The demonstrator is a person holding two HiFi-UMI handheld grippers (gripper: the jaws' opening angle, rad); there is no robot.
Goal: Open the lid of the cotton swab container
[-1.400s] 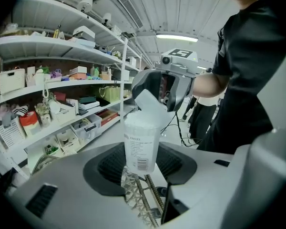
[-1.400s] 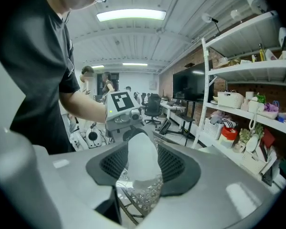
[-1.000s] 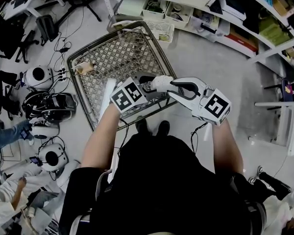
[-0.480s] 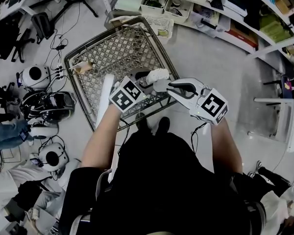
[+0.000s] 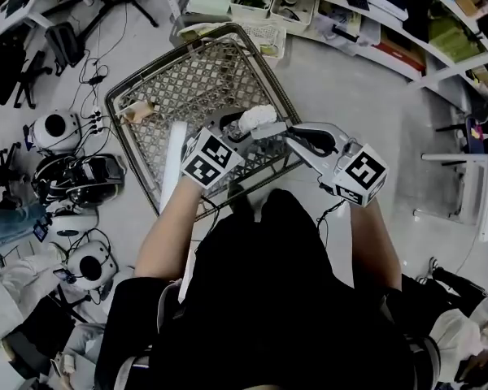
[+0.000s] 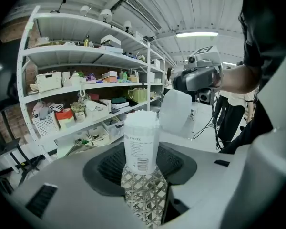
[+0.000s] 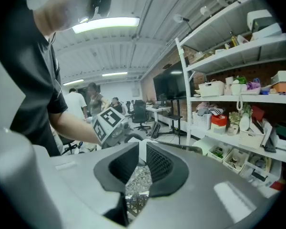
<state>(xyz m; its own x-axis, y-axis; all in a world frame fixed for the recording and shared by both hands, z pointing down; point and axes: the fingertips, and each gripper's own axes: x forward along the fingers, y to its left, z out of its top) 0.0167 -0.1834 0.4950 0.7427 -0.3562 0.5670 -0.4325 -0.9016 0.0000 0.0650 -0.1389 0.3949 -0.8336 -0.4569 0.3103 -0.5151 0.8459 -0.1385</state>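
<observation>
The cotton swab container (image 6: 141, 142) is a clear cylinder packed with white swabs, with a barcode label, standing upright. My left gripper (image 6: 143, 173) is shut on its lower body. Its translucent lid (image 6: 178, 111) is tipped up and open at the container's right. In the head view the container (image 5: 256, 119) is held over the near edge of a mesh basket, between my left gripper (image 5: 242, 135) and my right gripper (image 5: 281, 131). The right jaws are closing, with the thin white edge of the lid (image 7: 142, 149) between the pads.
A metal mesh basket (image 5: 195, 80) stands on the floor in front of me, with a white roll (image 5: 174, 159) along its left rim and a small object (image 5: 138, 110) inside. Shelves with bins (image 5: 252, 6) run along the far side. Round white devices (image 5: 55, 128) and cables lie at the left.
Both grippers and the container have moved a little farther out over the basket. The right gripper's jaws have drawn in on the lid.
</observation>
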